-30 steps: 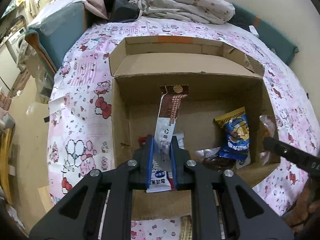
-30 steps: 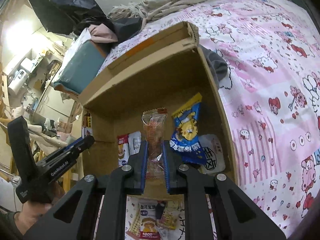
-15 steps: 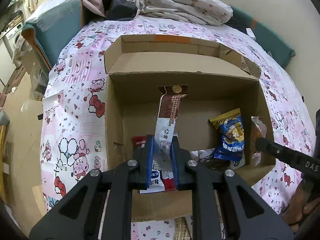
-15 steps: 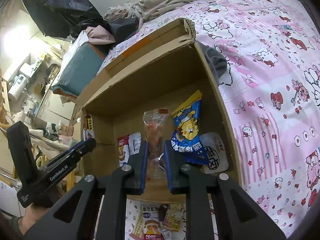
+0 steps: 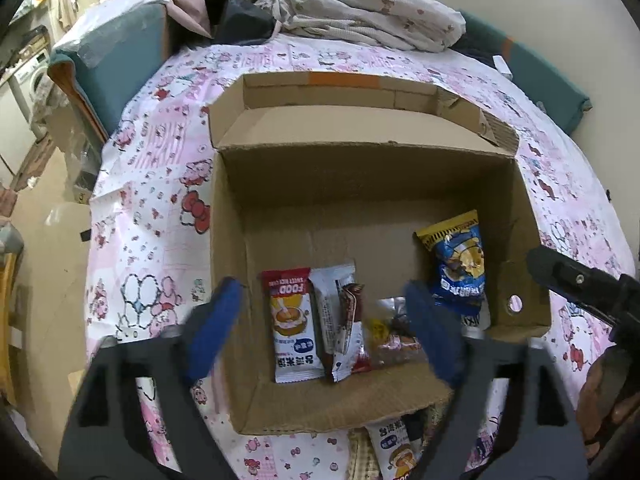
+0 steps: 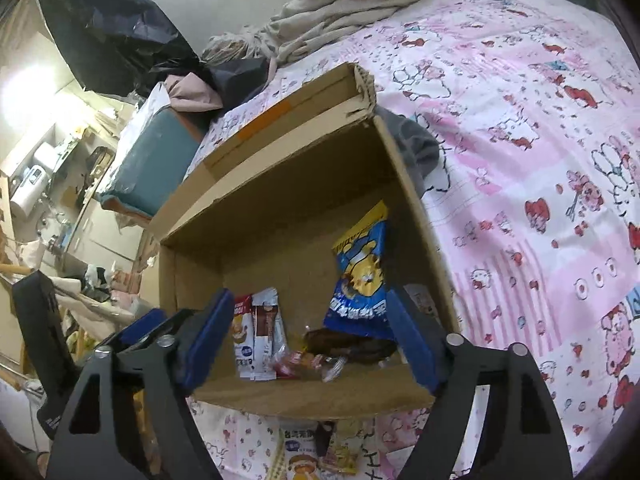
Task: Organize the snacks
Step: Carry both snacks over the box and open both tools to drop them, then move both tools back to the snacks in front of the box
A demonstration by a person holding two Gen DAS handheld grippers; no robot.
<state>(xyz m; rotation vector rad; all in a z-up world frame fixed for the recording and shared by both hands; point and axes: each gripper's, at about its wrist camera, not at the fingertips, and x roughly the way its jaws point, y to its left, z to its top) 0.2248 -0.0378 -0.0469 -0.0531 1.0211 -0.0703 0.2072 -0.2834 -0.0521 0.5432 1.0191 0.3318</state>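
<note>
Bed (image 5: 152, 184) w/ pink cartoon sheet, carrying open cardboard box (image 5: 368, 168). Left hand-held gripper (image 5: 324, 332) over box's near edge, jaws just sprung wide, nothing between. Right hand-held gripper (image 6: 308, 340) same: jaws just opened, empty. Blue-yellow snack bag (image 5: 460, 264) leaning at box's right wall. Red-white pack (image 5: 294, 328), brown-white bar (image 5: 340, 320), clear pack (image 6: 304, 360) flat on box floor.
</note>
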